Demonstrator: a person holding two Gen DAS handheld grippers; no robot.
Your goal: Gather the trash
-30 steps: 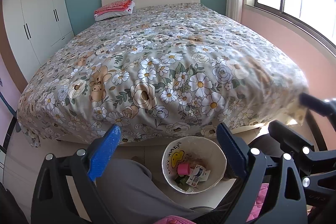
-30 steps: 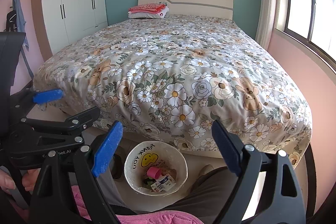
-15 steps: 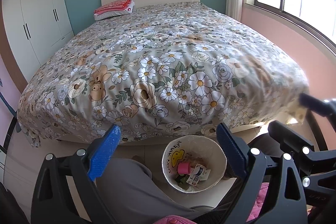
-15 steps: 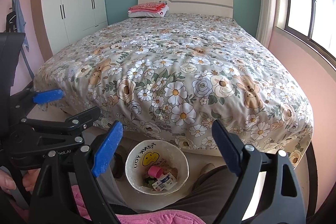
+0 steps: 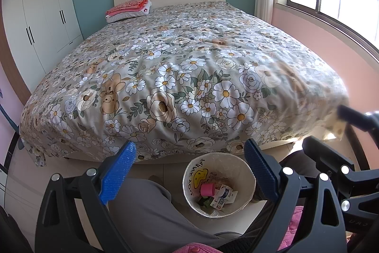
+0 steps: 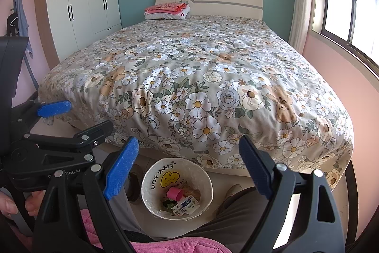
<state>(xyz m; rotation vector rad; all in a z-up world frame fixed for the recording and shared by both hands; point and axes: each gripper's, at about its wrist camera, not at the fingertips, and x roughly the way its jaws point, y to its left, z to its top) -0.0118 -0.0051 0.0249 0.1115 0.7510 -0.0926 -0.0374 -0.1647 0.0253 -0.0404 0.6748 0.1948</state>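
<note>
A person is sitting at the foot of the bed (image 5: 189,68), grey trouser legs (image 5: 146,210) stretched out to either side of a small white bin (image 5: 189,179) that is standing on the floor tiles just beside the bed's edge. The bin is printed inside with a yellow smiley face and the words "THANK YOU", and trash is lying at its bottom: a pink cap (image 5: 207,189), a white carton with blue print (image 5: 222,197) touching it, and some green scraps (image 5: 205,201) under both. The left gripper (image 5: 189,172) is hovering above the person's lap with its blue pads spread wide and nothing between them; the bin is showing through the gap, closer to the right-hand pad. The right gripper (image 6: 187,170) is hanging beside it, jaws likewise standing wide and empty, the bin (image 6: 151,181) framed between its fingers. A hand (image 6: 14,203) is gripping the left tool's handle at the edge of the right camera's view. The floral quilt is lying smooth over the bed, with a folded pink and white pile (image 6: 167,10) up by the headboard (image 6: 213,0). A white wardrobe (image 6: 80,1) is standing against the wall to the left, and a window (image 6: 345,4) is letting in bright light on the right.
</note>
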